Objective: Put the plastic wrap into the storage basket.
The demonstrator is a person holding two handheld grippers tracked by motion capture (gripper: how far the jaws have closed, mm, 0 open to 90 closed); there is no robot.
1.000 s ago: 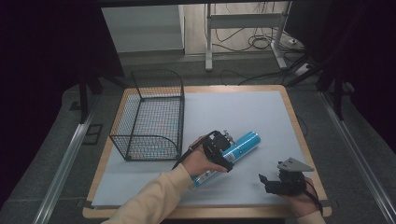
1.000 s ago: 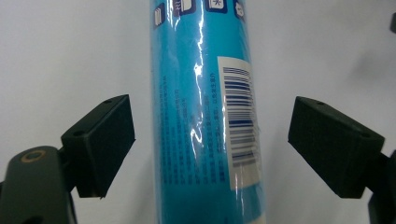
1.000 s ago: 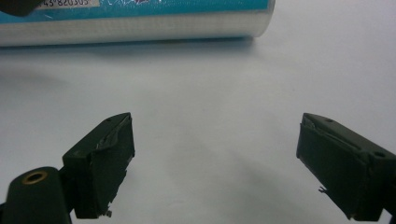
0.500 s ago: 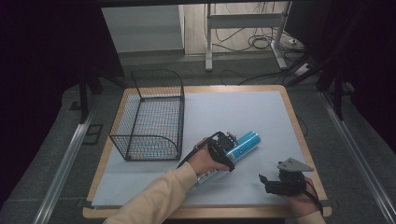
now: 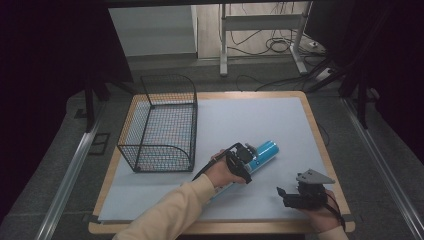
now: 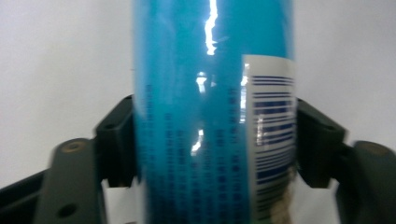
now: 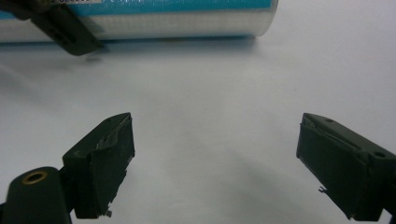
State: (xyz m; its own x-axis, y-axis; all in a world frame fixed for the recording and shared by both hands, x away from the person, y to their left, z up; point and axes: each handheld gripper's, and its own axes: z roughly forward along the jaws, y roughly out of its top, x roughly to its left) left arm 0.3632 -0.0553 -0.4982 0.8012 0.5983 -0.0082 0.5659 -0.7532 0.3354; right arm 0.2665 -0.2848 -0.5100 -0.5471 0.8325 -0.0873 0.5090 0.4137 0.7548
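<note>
1. High view first: left claw [image 5: 246,156] set across the can [image 5: 265,151], a little farther toward the blue end than a second ago. Same slant of the can on the desk [image 5: 280,120] as before, blue end pointing up and right, pale end hidden under the hand.
2. Left gripper view: jaws on either side of the can [image 6: 187,70], both pads touching its wall, with no gap to be seen. Judged as pinching the can, or just short of full pressure.
3. No sign of lift yet. In the right gripper view, can [image 7: 187,23] with its shadow tight beneath it, so probably resting on the desk.
4. Right claw [image 5: 281,192] parked near the front right of the desk, unmoved over the last second. Jaws spread wide and empty [image 7: 215,158], pointed toward the can but well apart from it.
5. Basket [image 5: 155,157] standing open at the left of the desk, near the can, nothing visible inside.
6. Meaning for the work: approach finished, grasp made or nearly made. Likely next a lift and a short carry left into the basket.
7. Risk: smooth, glossy round wall, hence a chance of rolling or slipping between the pads if lifted off-centre.
</note>
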